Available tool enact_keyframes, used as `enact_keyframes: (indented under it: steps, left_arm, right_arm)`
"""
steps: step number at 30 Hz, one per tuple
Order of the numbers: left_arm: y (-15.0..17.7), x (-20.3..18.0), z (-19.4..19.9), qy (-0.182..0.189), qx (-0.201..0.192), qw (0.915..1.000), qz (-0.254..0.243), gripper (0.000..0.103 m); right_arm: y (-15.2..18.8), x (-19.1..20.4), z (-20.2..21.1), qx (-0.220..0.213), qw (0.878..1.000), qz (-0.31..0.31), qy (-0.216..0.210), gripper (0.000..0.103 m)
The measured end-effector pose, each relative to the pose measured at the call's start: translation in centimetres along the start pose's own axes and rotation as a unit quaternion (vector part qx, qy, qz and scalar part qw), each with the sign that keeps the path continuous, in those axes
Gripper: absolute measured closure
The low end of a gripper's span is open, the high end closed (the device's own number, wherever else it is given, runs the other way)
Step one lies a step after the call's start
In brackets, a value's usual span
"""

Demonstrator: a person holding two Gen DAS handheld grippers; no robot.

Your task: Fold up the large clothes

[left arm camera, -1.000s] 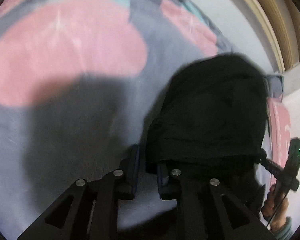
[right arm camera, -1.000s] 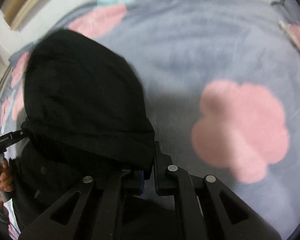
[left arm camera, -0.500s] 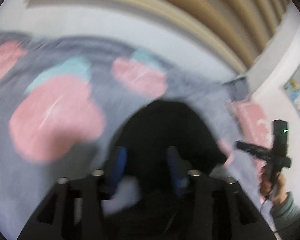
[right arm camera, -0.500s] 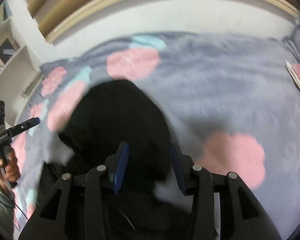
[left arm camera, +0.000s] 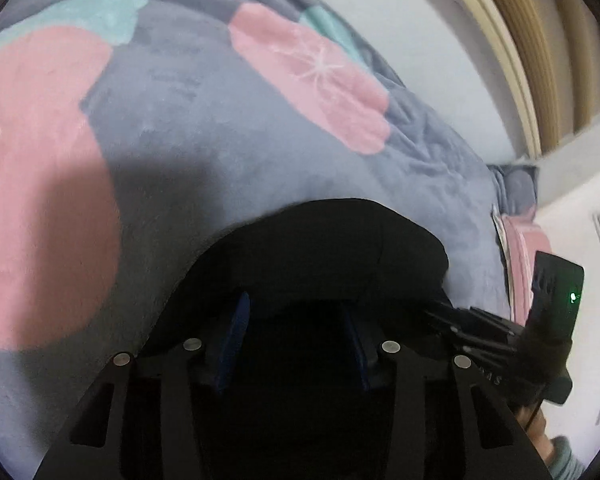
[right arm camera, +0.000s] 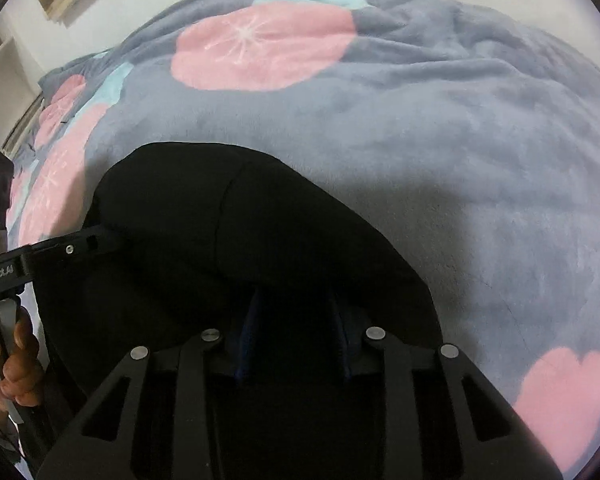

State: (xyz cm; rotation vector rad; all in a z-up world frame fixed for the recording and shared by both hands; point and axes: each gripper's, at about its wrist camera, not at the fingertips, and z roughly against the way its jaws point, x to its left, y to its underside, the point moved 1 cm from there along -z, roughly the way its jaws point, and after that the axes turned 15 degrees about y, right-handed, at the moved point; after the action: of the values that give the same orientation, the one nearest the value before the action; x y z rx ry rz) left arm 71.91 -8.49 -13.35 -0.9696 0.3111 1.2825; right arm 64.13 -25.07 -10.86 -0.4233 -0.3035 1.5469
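Dim, soft indoor light; heavy fisheye curving at edges, broad shadows on the blanket [right arm camera: 440, 128], slight blur.

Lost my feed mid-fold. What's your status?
Both claws open: left claw, right claw. Black garment lying on the blanket, under both. Nothing blocking.

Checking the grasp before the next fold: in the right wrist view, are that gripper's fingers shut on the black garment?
No, the right gripper stands open, its blue pads apart over the black garment.
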Motion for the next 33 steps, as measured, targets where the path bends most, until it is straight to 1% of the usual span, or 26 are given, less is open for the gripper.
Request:
enact_keyframes:
  steps: [2,3,4,6,7,9,10,11,13,14,15,16,18,21,22,23,24,25,26,27,28,29,31,33]
  left_arm:
    - [0.3,-0.8,0.3,-0.014,0.005,0.9996,-0.023,0.057]
    - [0.6,-1.8,1.0,-0.026,0.008,0.9989,-0.038,0.057]
    - [1.1,-2.8,2.0,-0.029,0.008,0.9982,-0.051,0.057]
    - [1.6,-4.1,4.0,-0.020,0.004,0.9971,-0.073,0.056]
    - [2.6,-5.1,5.6,-0.009,-0.004,0.9963,-0.086,0.056]
    - [3.9,-5.2,8.0,-0.002,-0.008,0.9958,-0.091,0.056]
    - [4.3,-5.0,8.2,-0.001,-0.005,0.9962,-0.086,0.056]
    - [4.6,-4.5,8.2,-0.001,0.000,0.9970,-0.078,0.056]
    - [5.3,-2.7,6.9,-0.030,0.025,0.9978,-0.054,0.057]
    - [5.7,-1.6,5.9,-0.041,0.048,0.9974,-0.035,0.057]
    - [6.1,-0.2,4.5,-0.035,0.066,0.9972,-0.012,0.057]
    - [6.2,0.2,3.9,-0.032,0.059,0.9977,-0.011,0.057]
    - [6.1,-0.1,3.9,-0.035,0.055,0.9977,-0.019,0.057]
    - [5.9,-1.0,5.2,-0.034,0.057,0.9972,-0.035,0.057]
    - [5.6,-1.6,6.2,-0.027,0.053,0.9971,-0.048,0.056]
    - [5.3,-2.2,7.2,-0.017,0.046,0.9970,-0.059,0.056]
    - [4.6,-2.9,8.6,-0.005,0.034,0.9968,-0.073,0.056]
    - [4.0,-3.1,9.4,-0.002,0.026,0.9965,-0.080,0.054]
    - [3.2,-3.3,10.2,-0.001,0.017,0.9963,-0.084,0.049]
    - [2.2,-3.3,10.8,0.002,0.011,0.9964,-0.084,0.036]
    - [0.7,-3.0,11.2,0.009,0.008,0.9967,-0.080,0.030]
    - [0.0,-2.7,11.1,0.014,0.010,0.9968,-0.079,0.030]
    - [-2.1,-1.5,10.2,0.035,0.037,0.9966,-0.065,0.030]
    - [-3.2,0.2,8.6,0.059,0.072,0.9950,-0.037,0.030]
  right_arm:
    - [0.2,0.0,1.0,-0.007,1.000,0.009,0.005,0.071]
    - [0.4,0.0,1.8,-0.009,1.000,0.015,0.008,0.071]
    - [0.8,-0.2,3.2,-0.012,1.000,0.019,0.004,0.071]
    - [1.9,-0.7,6.3,-0.031,0.999,0.022,-0.016,0.070]
    - [2.8,-1.1,8.1,-0.045,0.998,0.026,-0.021,0.070]
    - [3.8,-1.9,9.2,-0.055,0.998,0.037,-0.013,0.070]
    - [4.7,-2.1,9.6,-0.052,0.998,0.044,-0.009,0.070]
    - [5.1,-2.0,9.3,-0.044,0.998,0.047,-0.006,0.070]
    - [6.3,-1.6,6.8,0.003,0.999,0.054,0.005,0.070]
    - [6.9,-1.5,5.6,0.023,0.998,0.055,0.005,0.070]
    - [7.4,-1.5,4.5,0.037,0.998,0.053,-0.001,0.070]
    - [7.8,-1.7,3.8,0.039,0.998,0.044,-0.005,0.070]
    - [7.7,-2.0,3.6,0.041,0.999,0.029,-0.012,0.070]
    - [7.1,-2.9,4.8,0.042,0.998,0.023,-0.034,0.070]
    - [7.0,-3.3,5.4,0.039,0.998,0.022,-0.044,0.067]
    - [6.7,-4.2,6.5,0.031,0.997,0.017,-0.066,0.066]
    - [6.3,-5.0,7.3,0.023,0.996,0.011,-0.081,0.061]
    - [5.8,-6.2,8.1,0.012,0.996,0.002,-0.091,0.043]
    - [5.3,-7.2,8.5,0.003,0.995,-0.006,-0.095,0.034]
    - [4.7,-7.9,8.7,-0.005,0.995,-0.011,-0.097,0.024]
    - [4.1,-8.6,8.7,-0.010,0.995,-0.013,-0.099,0.024]
    - [3.2,-9.3,8.2,-0.007,0.995,-0.013,-0.102,0.024]
    - [1.8,-10.0,6.5,0.014,0.993,-0.013,-0.115,0.024]
    - [1.1,-10.1,5.0,0.036,0.990,-0.015,-0.138,0.024]
